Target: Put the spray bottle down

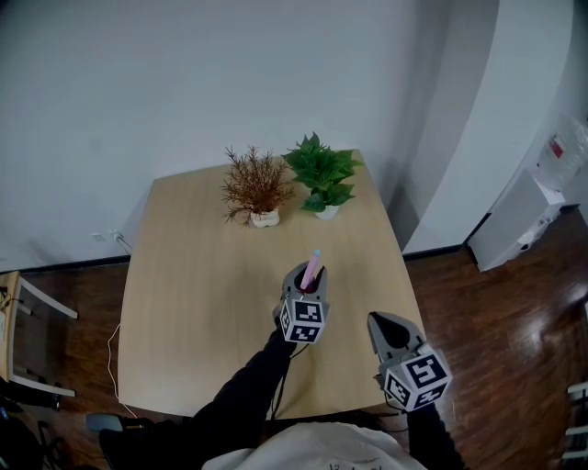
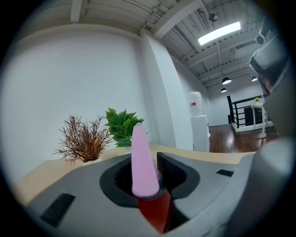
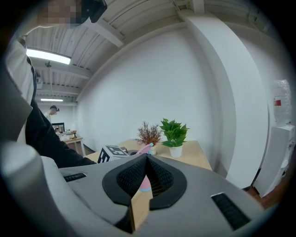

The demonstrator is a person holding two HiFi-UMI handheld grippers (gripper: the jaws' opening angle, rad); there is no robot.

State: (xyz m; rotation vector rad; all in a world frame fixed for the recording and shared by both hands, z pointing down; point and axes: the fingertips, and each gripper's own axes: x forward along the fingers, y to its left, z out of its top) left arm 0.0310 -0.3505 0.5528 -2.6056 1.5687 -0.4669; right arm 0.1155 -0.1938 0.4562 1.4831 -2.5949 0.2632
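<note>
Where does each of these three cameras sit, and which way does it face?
Head view: on the person's head, steeply down at the table; shows left gripper, right gripper, a sleeve.
Left gripper view: on that gripper, along its fingers, closed on the spray bottle, toward the wall.
Right gripper view: on that gripper, across the table; its fingers meet, empty.
Shared: all show the brown plant and green plant.

Even, soft light is given from overhead: a bright strip light [image 2: 219,32] is seen on the ceiling [image 2: 115,14] in the left gripper view, a second light [image 3: 48,56] in the right gripper view. Only faint shadows are cast on the table [image 1: 184,275]. Both gripper views are strongly bent by the wide lens and ringed in black (straight lines bow towards the edges). The spray bottle [image 2: 141,162], close to the lens, is rendered soft.
</note>
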